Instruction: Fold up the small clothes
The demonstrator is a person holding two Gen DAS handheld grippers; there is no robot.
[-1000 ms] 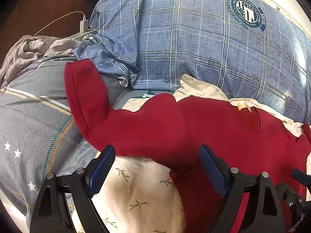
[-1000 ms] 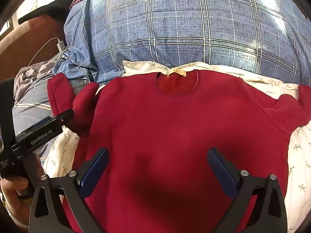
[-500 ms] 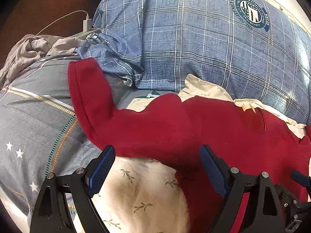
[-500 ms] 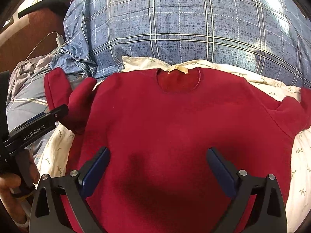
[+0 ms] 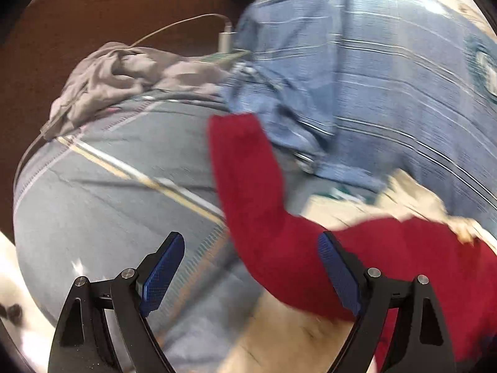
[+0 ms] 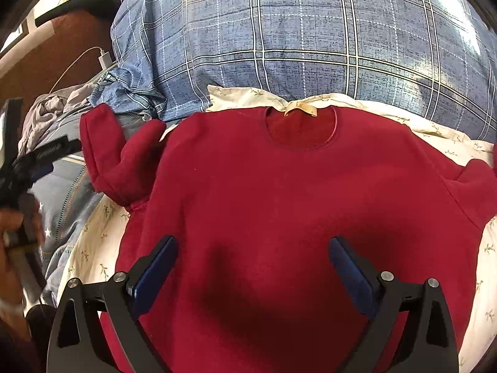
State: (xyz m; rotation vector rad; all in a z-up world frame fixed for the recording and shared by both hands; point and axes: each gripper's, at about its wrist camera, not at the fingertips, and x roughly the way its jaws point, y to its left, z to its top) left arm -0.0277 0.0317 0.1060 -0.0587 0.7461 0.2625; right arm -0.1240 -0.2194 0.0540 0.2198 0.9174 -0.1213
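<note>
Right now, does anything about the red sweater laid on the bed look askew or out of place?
Yes. The red long-sleeved sweater lies flat, neck toward the blue plaid pillow, but its sleeve on the picture's left is bent upward and runs off the cream floral sheet onto the grey striped quilt. Both grippers are open, holding nothing.

Daylight, strong from upper right; glare washing out the plaid pillow (image 6: 310, 40) at its right edge. Right wrist view sharp, colours saturated. Soft dark shadow pooled on the red sweater (image 6: 279, 202) between the fingers (image 6: 155, 270). Left wrist view heavily motion-blurred: pillow stripes smeared into streaks, red sleeve (image 5: 248, 186) edges soft, only the fingers (image 5: 161, 273) crisp. Fisheye bulge throughout, black vignette at corners, straight lines bowed near rims.
</note>
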